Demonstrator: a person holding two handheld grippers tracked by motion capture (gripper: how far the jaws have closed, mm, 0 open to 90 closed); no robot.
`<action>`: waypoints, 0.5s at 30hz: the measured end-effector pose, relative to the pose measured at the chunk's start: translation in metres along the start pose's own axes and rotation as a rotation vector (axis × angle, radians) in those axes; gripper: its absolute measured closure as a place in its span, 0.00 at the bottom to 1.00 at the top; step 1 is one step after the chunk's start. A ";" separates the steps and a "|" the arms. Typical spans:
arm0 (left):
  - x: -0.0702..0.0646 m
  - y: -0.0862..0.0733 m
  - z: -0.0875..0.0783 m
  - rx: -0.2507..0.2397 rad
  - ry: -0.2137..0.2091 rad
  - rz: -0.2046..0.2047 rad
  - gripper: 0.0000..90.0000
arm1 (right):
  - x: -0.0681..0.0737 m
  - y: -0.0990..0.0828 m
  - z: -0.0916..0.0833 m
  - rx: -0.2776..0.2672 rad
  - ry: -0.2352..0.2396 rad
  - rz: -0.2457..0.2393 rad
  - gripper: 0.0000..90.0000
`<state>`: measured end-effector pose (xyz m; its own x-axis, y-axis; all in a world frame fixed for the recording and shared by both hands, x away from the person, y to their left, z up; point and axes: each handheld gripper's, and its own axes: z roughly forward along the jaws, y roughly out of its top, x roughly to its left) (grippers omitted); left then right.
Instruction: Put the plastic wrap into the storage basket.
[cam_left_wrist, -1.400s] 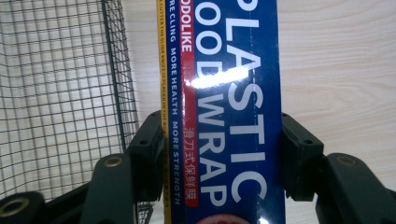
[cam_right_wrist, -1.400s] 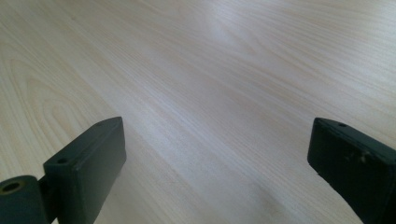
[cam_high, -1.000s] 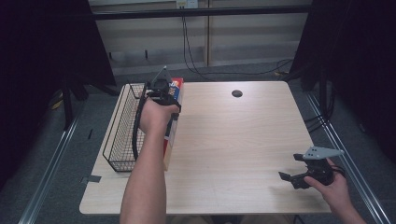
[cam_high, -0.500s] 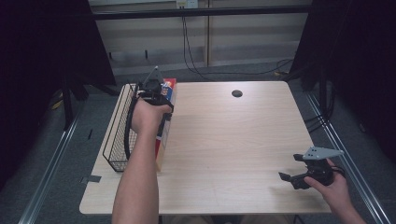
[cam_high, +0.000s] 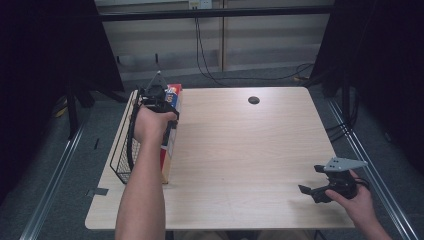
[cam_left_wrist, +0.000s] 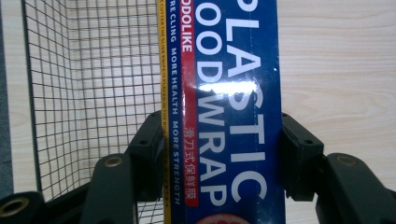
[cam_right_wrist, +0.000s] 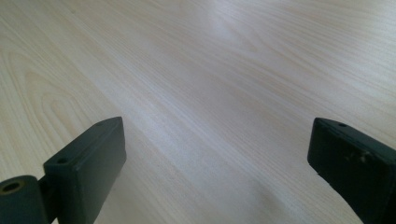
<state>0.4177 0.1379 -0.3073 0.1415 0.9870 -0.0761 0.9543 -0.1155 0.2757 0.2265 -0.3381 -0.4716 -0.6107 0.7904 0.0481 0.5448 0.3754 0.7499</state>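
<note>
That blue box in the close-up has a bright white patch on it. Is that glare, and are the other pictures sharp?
Left gripper view: yes, lamp glare washes over the lettering of the plastic wrap box. Right gripper view: the near jaws look soft, and a pale sheen lies on the table. High view: the tabletop is evenly lit and the surroundings are dark.

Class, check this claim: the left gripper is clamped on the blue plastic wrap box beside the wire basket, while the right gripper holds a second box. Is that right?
Not quite. The right gripper holds nothing: the right gripper view shows its jaws open over the bare table. The left gripper does clamp the plastic wrap box beside the wire basket.
</note>
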 end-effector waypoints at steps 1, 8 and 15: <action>0.003 0.000 -0.001 -0.003 0.003 -0.001 0.49 | 0.000 0.000 0.000 -0.004 -0.003 -0.003 0.05; 0.012 -0.002 -0.001 -0.003 -0.001 -0.034 0.49 | 0.000 0.000 0.001 0.001 -0.002 -0.001 0.05; 0.018 -0.001 -0.002 -0.008 0.008 -0.033 0.49 | 0.002 0.001 0.001 0.000 -0.001 -0.010 0.05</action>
<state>0.4186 0.1565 -0.3076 0.1077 0.9911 -0.0777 0.9563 -0.0819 0.2807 0.2264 -0.3363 -0.4716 -0.6153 0.7872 0.0402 0.5387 0.3827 0.7506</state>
